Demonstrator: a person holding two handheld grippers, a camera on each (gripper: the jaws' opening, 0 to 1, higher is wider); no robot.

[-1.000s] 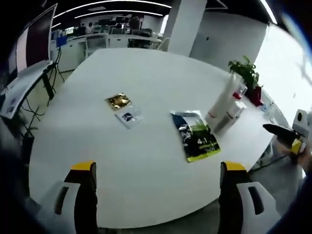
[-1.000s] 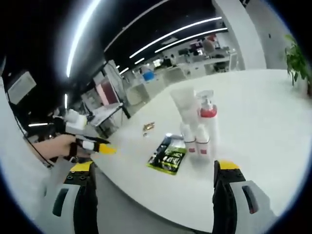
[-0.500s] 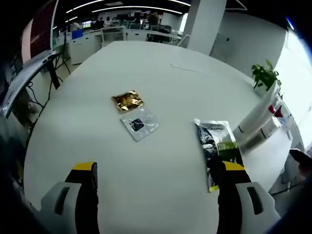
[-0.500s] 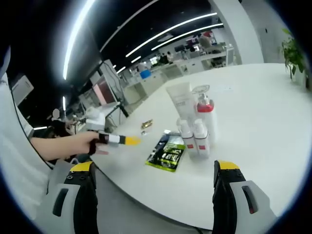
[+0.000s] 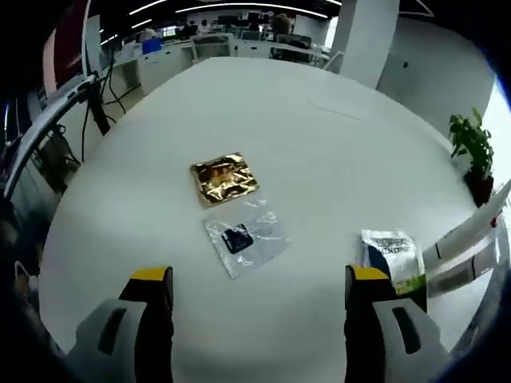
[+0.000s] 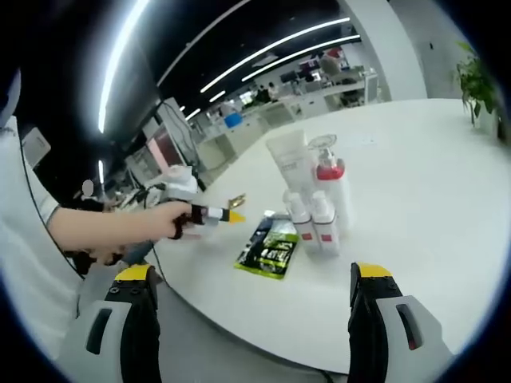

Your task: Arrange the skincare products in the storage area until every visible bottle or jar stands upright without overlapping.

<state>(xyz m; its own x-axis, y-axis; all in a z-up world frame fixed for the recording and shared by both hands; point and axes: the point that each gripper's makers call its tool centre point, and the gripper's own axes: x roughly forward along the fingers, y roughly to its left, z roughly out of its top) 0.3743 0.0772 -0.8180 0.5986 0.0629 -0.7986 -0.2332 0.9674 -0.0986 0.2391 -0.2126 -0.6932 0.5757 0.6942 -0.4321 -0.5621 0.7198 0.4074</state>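
While both grippers are hovering with jaws apart and empty, the left gripper (image 5: 251, 299) is looking down at a gold sachet (image 5: 224, 177) and a clear sachet (image 5: 243, 239) lying flat on the white bench (image 5: 319, 136). The right gripper (image 6: 251, 299) is facing the upright bottles (image 6: 315, 211) clustered beside a green packet (image 6: 271, 249). Those sachets look light, limp and slippery; pinching an edge seems wisest.
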